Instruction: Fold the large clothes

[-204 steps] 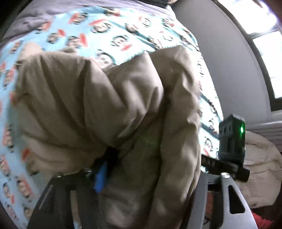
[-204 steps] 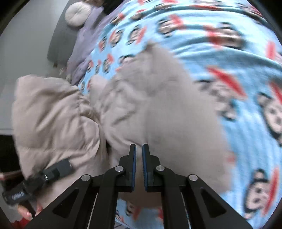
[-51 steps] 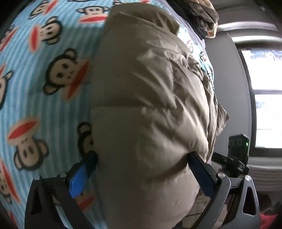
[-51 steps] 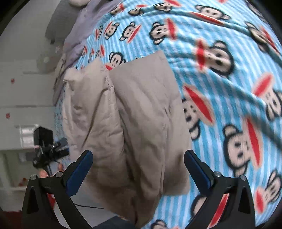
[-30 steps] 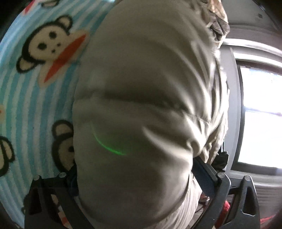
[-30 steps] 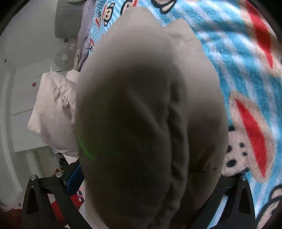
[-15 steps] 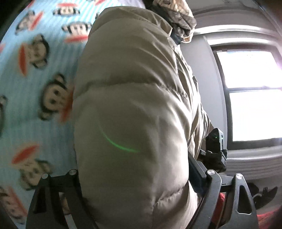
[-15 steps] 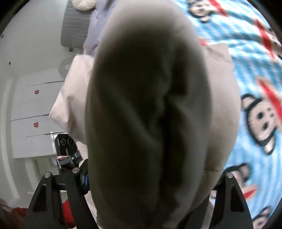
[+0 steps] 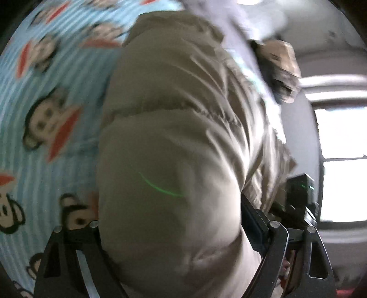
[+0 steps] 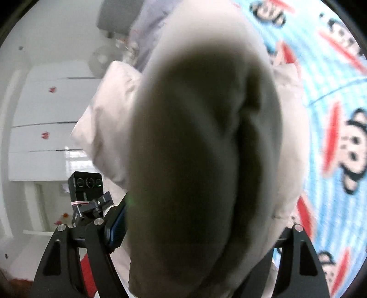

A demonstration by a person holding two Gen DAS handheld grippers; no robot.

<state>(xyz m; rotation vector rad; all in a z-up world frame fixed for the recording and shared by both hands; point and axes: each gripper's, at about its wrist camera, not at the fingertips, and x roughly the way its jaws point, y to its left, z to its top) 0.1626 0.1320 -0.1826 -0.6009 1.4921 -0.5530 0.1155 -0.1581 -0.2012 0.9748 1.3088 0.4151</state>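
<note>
A beige puffer jacket point(image 9: 174, 128), folded into a thick bundle, fills both views above the blue monkey-print blanket point(image 9: 45, 114). My left gripper point(image 9: 169, 213) has the bundle's end wedged between its jaws, which are opening slightly while the right pad point(image 9: 250, 211) still presses into the padding. My right gripper point(image 10: 204, 224) clamps the other end of the jacket point(image 10: 195, 137); its blue left pad point(image 10: 117, 222) bites into the fabric. The bundle hangs a little above the blanket point(image 10: 339, 114). The fingertips are mostly buried in fabric.
A bright window point(image 9: 339, 160) lies to the right in the left wrist view, with a dark patterned garment pile point(image 9: 277, 66) at the bed's far end. White cupboard fronts point(image 10: 45, 128) and a grey headboard point(image 10: 114, 18) stand beyond the bed's left side.
Both grippers have closed in on the folded jacket, raised it slightly off the blanket and carried it sideways across the bed. The bundle now bulges toward both cameras.
</note>
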